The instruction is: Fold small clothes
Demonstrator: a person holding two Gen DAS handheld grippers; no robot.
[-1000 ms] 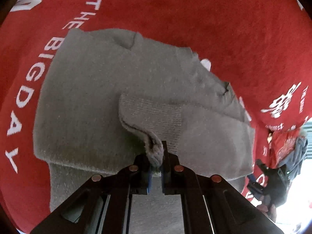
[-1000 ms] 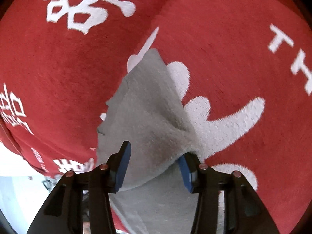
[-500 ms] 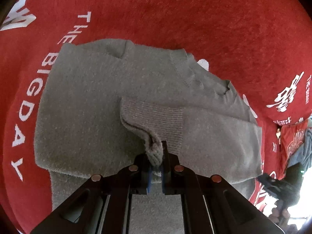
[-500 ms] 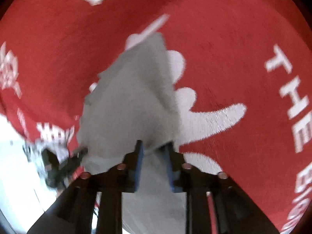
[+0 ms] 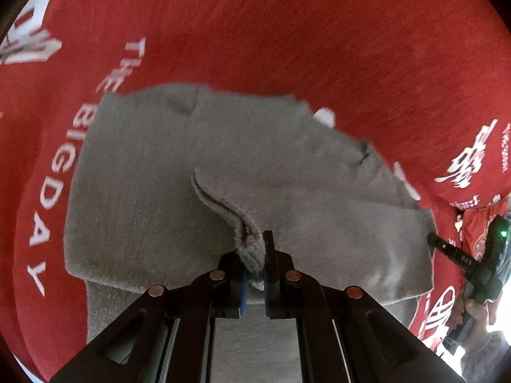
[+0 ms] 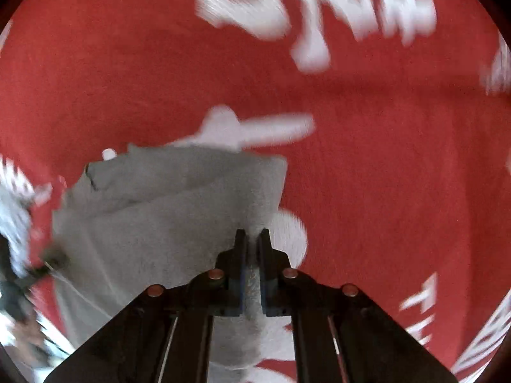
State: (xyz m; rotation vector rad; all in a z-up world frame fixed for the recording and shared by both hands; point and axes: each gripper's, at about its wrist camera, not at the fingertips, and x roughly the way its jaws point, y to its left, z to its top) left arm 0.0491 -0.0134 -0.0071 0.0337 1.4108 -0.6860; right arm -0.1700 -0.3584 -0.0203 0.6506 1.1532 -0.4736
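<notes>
In the left wrist view the small grey knitted sweater point(image 5: 198, 172) spreads across the middle of the frame on the red cloth printed with white lettering point(image 5: 287, 32) that covers the surface. Its long axis runs from the left edge toward the lower right, away from the left tongs point(image 5: 255, 255) at bottom centre. Those tongs are pinched narrow on the ribbed grey cuff point(image 5: 249, 242) of a sleeve that rises in a curved ridge above the body. At the right edge of the same frame the other tool shows as a dark shape at the sweater's far corner — so each hand has one end.

In the right wrist view, blurred, the right tongs point(image 6: 252, 255) have just been closing and now clamp a grey fleecy edge of the sweater point(image 6: 159, 210), whose bulk lies up and to the left of them. The fabric looks soft, thick and limp; the layers seem already doubled — likely a fold toward the middle comes next.
</notes>
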